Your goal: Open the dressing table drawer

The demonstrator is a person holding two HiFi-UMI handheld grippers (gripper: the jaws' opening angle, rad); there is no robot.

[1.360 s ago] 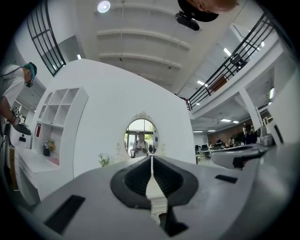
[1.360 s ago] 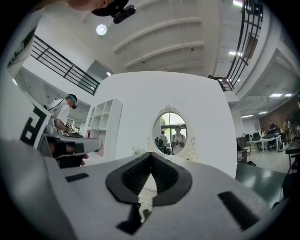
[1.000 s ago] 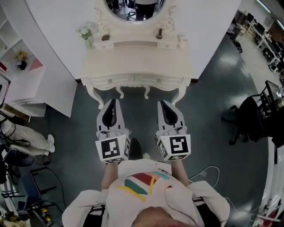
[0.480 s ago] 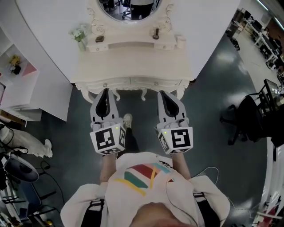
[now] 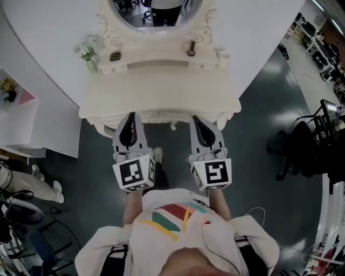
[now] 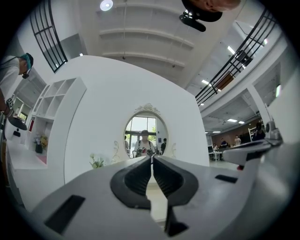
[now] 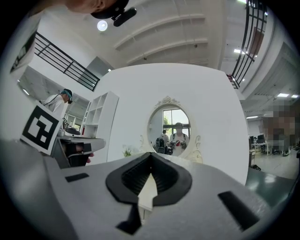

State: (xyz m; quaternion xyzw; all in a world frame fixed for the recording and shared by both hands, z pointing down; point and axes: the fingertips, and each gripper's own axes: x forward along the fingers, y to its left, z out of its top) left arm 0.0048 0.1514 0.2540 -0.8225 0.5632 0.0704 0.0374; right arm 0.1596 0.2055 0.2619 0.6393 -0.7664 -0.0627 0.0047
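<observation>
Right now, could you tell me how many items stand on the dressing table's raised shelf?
4: flower vase far left, dark item beside it, small ornament right of centre, white jar far right. None looks hidden.

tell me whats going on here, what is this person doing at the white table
A person stands facing a white dressing table with an oval mirror, holding a claw in each hand. The left claw and right claw are both shut and empty, pointing at the table's front edge from either side of its middle. The drawer front is barely visible under the tabletop's lip, and nothing looks pulled out yet.
</observation>
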